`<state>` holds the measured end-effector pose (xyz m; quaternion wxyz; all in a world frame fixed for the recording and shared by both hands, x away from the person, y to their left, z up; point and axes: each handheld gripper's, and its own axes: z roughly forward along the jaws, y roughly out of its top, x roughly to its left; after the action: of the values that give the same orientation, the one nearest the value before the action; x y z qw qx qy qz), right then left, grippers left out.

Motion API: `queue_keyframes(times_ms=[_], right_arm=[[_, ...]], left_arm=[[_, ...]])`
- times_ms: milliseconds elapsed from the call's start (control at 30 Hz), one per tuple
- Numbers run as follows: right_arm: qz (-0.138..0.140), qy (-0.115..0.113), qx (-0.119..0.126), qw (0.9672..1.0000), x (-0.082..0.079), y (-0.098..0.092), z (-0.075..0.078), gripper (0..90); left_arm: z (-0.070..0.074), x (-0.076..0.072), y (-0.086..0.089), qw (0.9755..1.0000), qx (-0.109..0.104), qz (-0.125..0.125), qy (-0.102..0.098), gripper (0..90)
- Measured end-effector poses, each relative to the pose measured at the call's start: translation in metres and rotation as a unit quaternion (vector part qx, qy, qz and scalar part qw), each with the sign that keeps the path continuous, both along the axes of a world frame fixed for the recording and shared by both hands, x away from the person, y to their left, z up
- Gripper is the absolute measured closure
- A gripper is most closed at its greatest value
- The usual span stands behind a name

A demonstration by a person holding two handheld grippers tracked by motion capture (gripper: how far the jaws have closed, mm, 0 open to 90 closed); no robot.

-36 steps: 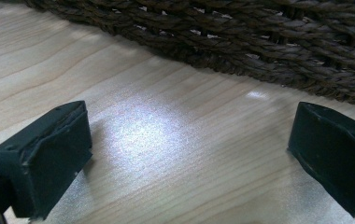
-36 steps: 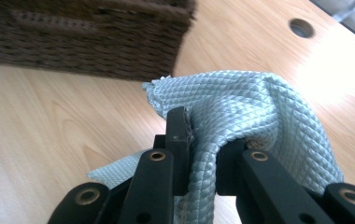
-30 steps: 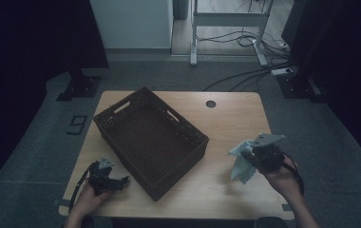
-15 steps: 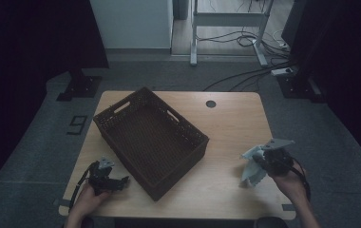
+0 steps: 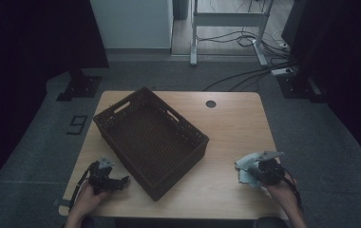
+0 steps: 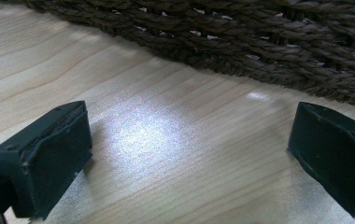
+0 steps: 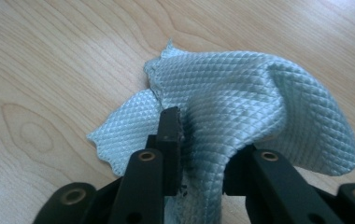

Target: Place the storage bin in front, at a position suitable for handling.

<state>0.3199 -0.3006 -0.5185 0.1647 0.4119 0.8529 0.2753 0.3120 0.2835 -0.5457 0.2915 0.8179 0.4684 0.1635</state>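
A light blue quilted cloth lies crumpled on the wooden table near its front right corner. My right gripper sits low over it. In the right gripper view a raised fold of the cloth stands between the jaws of that gripper. The jaws have just been opening, and a thin dark gap shows beside the left pad. My left gripper rests at the front left, open, with bare table between its pads.
A dark brown woven basket with nothing in it sits slanted across the left middle of the table, its wall just beyond my left gripper. A small round grommet marks the far edge. Cables and a stand lie on the floor behind.
My right hand has come down and toward the front edge, bringing the cloth from the air onto the table. The left hand has stayed put.
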Motion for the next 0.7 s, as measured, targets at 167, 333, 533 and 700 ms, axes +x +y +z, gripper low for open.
queue_keyframes(times_ms=[167,333,533,700], right_arm=[[-0.005,-0.009,0.006,0.9999,-0.004,0.0,0.008,56.3],[-0.003,-0.017,0.008,0.9998,-0.008,0.0,0.027,38.0],[0.005,-0.047,0.022,0.9986,-0.012,0.004,0.051,27.4],[0.031,-0.06,0.035,0.9971,-0.011,0.015,0.059,23.0]], left_arm=[[0.0,0.0,0.0,1.0,0.0,-0.002,0.001,0.0],[0.0,0.0,0.001,1.0,0.0,-0.005,0.0,0.0],[-0.002,0.0,0.003,0.9998,-0.005,-0.015,-0.009,0.0],[-0.002,0.001,0.003,0.9997,-0.008,-0.017,-0.013,0.0]])
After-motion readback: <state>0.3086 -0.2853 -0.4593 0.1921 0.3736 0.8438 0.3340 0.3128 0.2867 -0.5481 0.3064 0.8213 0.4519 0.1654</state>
